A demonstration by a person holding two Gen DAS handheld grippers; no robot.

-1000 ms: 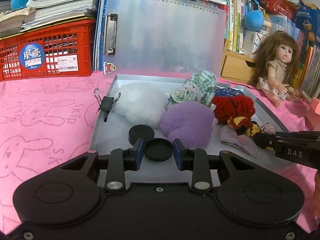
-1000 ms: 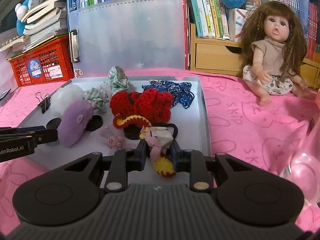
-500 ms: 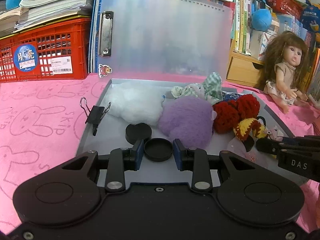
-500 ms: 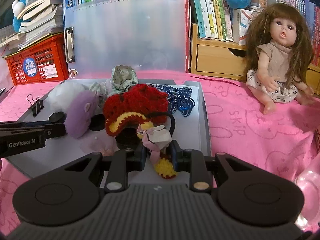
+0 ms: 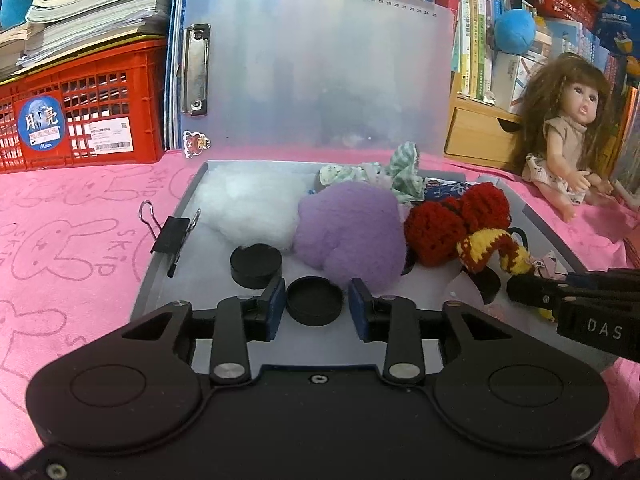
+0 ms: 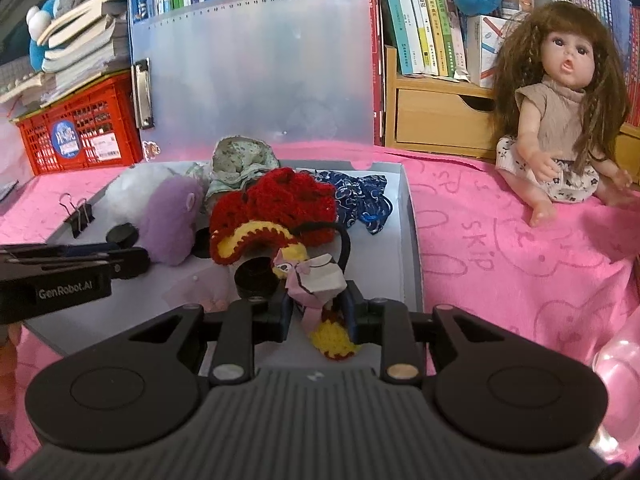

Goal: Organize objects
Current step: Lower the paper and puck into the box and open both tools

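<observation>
A grey tray (image 5: 158, 276) with an upright clear lid holds soft toys and hair ties. My left gripper (image 5: 316, 307) is low over its near edge, and its jaws are opening. A black round cap (image 5: 315, 306) lies between the blue pads (image 5: 275, 306), with a thin gap on the right. A second black cap (image 5: 256, 260) sits just beyond. My right gripper (image 6: 318, 308) is at the tray's near right side, and its jaws are also opening. A pink-and-white bow ornament (image 6: 318, 282) on a yellow-red crochet tie (image 6: 256, 240) sits loosely between them.
A white puff (image 5: 248, 204), purple plush (image 5: 352, 228), red crochet (image 5: 452, 224), checked cloth (image 5: 404, 172) and blue cloth (image 6: 360, 196) fill the tray. A binder clip (image 5: 172, 234) sits on its left rim. A doll (image 6: 560, 120) sits on the right and a red crate (image 5: 80, 120) stands back left.
Both pairs of jaws have widened slightly around the cap and the bow ornament. The left view slid a little sideways, and the crochet tie came nearer to the right gripper.
</observation>
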